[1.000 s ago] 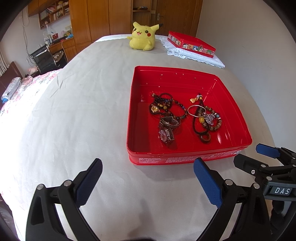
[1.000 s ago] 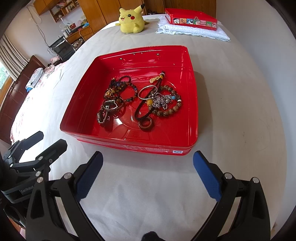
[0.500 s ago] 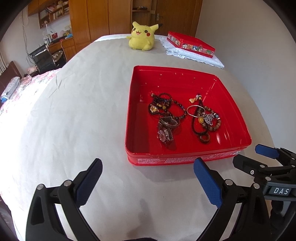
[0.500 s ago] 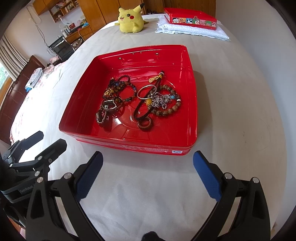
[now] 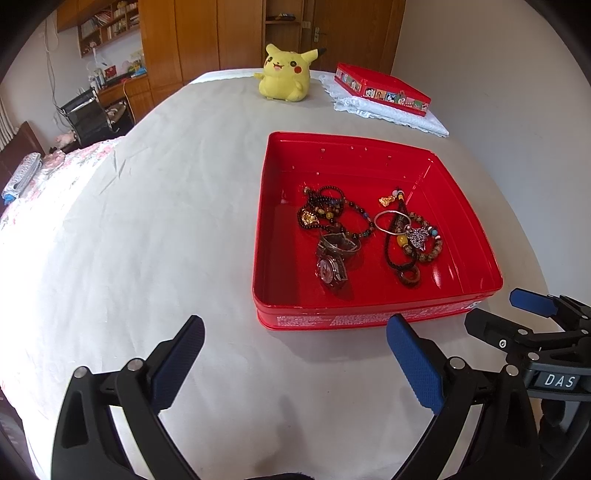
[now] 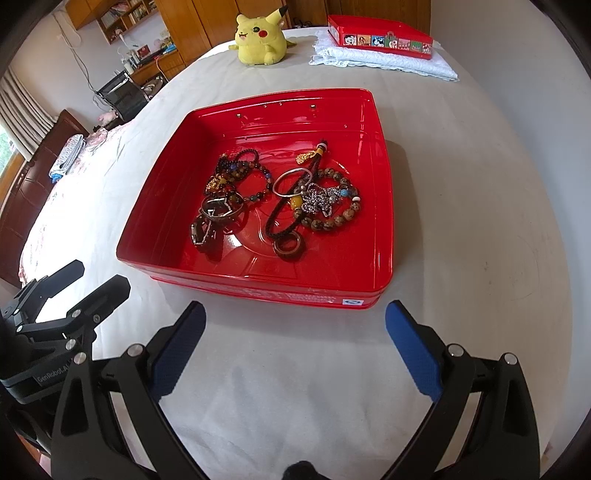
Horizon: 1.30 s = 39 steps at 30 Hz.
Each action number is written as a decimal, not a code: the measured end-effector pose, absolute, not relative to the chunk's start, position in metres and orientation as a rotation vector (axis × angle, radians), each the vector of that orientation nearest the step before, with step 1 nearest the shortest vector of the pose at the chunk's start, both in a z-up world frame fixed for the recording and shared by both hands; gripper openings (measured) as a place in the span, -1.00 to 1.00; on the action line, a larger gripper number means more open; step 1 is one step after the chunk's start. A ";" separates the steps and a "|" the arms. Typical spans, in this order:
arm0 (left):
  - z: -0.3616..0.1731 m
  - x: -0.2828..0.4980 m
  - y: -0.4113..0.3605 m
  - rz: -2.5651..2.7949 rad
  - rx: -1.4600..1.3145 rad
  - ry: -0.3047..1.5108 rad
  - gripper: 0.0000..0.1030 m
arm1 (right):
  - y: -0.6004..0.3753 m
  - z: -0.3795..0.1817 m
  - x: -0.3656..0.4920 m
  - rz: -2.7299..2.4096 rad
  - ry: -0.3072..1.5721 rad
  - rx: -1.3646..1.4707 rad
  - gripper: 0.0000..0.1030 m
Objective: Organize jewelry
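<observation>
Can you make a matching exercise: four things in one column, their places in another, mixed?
Things:
1. watch
2. plush
3. silver ring
4. small box

Places:
A. on the white cloth
B. near left part of the tray
C. far end of the bed, on the sheet
D. over the black cord

Pairs: 1-B, 2-C, 3-D, 4-A

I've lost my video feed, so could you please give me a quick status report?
Left tongs and right tongs open, empty, short of red tray. Jewelry piled untouched inside. Nothing in the way.
</observation>
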<state>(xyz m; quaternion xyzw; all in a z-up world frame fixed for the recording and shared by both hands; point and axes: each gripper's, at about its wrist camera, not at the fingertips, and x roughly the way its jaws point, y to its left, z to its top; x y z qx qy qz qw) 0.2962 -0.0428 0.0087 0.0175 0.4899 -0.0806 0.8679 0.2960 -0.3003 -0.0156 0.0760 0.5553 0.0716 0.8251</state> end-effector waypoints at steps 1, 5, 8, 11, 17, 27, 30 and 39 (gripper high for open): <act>0.009 0.296 -0.043 -0.169 0.037 1.025 0.92 | -0.300 -0.016 0.296 0.153 1.180 0.161 0.88; 0.009 0.296 -0.043 -0.170 0.038 1.027 0.92 | -0.300 -0.017 0.297 0.155 1.182 0.158 0.88; 0.009 0.296 -0.043 -0.169 0.037 1.026 0.92 | -0.300 -0.017 0.297 0.155 1.184 0.158 0.88; 0.009 0.296 -0.043 -0.169 0.038 1.026 0.92 | -0.300 -0.017 0.297 0.155 1.184 0.157 0.88; 0.009 0.296 -0.043 -0.169 0.036 1.027 0.92 | -0.299 -0.017 0.297 0.155 1.184 0.156 0.88; 0.009 0.296 -0.043 -0.167 0.037 1.025 0.92 | -0.299 -0.017 0.297 0.155 1.184 0.155 0.88; 0.009 0.296 -0.042 -0.168 0.037 1.024 0.92 | -0.299 -0.017 0.297 0.155 1.184 0.154 0.88; 0.013 0.295 -0.040 -0.175 0.027 0.994 0.90 | -0.299 -0.018 0.298 0.156 1.186 0.153 0.88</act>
